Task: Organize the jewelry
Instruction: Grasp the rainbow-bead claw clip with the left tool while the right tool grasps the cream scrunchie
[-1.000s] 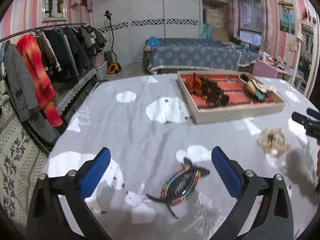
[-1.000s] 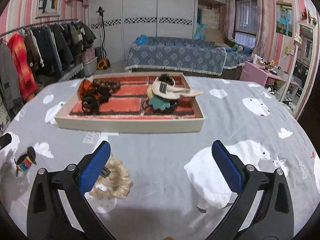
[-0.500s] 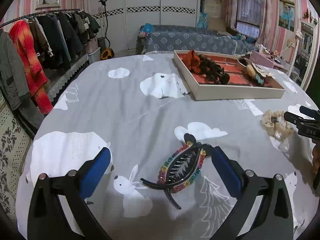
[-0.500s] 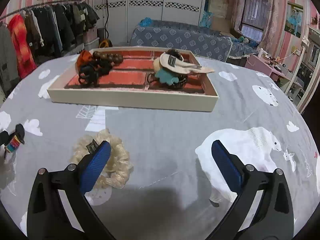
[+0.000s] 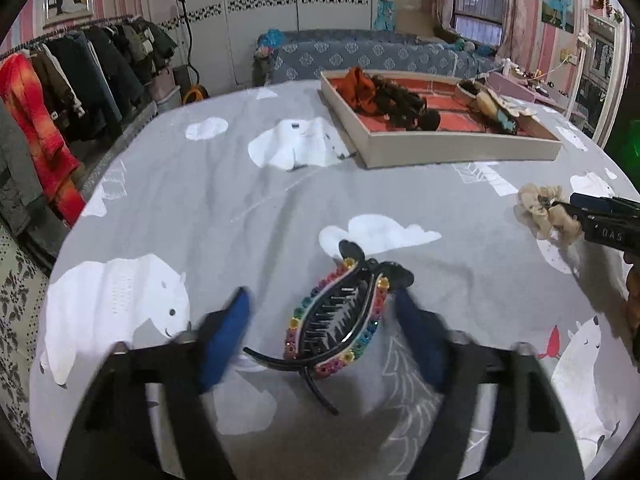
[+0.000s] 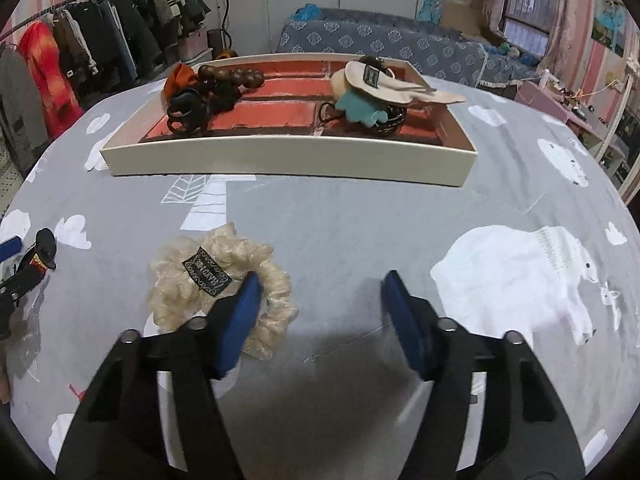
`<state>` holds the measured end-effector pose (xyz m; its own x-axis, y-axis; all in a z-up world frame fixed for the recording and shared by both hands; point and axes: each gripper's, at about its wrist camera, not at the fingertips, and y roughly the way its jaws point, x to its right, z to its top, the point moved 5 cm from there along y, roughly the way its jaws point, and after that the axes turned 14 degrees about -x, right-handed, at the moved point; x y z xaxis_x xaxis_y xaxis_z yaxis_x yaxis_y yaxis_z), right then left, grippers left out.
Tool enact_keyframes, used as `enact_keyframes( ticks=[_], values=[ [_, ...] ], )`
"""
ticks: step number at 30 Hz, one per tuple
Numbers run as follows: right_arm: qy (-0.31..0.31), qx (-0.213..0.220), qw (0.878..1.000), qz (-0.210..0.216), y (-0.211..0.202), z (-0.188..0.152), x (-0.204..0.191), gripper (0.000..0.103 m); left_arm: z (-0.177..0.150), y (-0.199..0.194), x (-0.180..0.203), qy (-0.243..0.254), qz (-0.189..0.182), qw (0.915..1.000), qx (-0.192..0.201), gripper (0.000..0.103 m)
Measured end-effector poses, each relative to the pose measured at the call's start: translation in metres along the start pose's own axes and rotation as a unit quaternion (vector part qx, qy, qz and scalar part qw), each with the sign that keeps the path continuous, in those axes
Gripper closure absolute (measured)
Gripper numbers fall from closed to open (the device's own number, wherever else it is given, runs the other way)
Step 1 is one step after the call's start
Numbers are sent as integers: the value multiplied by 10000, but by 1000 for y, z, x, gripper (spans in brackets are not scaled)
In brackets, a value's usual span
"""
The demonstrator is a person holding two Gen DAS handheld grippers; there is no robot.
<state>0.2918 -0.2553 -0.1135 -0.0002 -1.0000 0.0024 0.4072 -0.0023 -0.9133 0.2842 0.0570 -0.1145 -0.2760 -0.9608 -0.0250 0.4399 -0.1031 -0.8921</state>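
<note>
Left wrist view: left tongs [image 5: 322, 318], half-closed and closing, straddle the rainbow-beaded black claw hair clip [image 5: 336, 320]; right tongs [image 6: 320, 304], likewise closing, have one pad on the cream scrunchie [image 6: 224, 280], gripping nothing.

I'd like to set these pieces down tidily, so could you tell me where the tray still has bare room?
In the cream tray with red lining, the middle strips between the dark bead pile and the cream-and-teal accessory heap lie bare. Both ends are crowded.
</note>
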Motion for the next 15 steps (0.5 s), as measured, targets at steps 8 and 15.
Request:
enact_keyframes(
  ticks=[8,15],
  values=[
    [-189,14,9997,144,-1,1,-9,76,-1,7,7,168,11,9998,-137,57],
    [-265,39,9994,234,-3,2,-12,90,0,6,6,133,18,9998,-113,59]
  ],
)
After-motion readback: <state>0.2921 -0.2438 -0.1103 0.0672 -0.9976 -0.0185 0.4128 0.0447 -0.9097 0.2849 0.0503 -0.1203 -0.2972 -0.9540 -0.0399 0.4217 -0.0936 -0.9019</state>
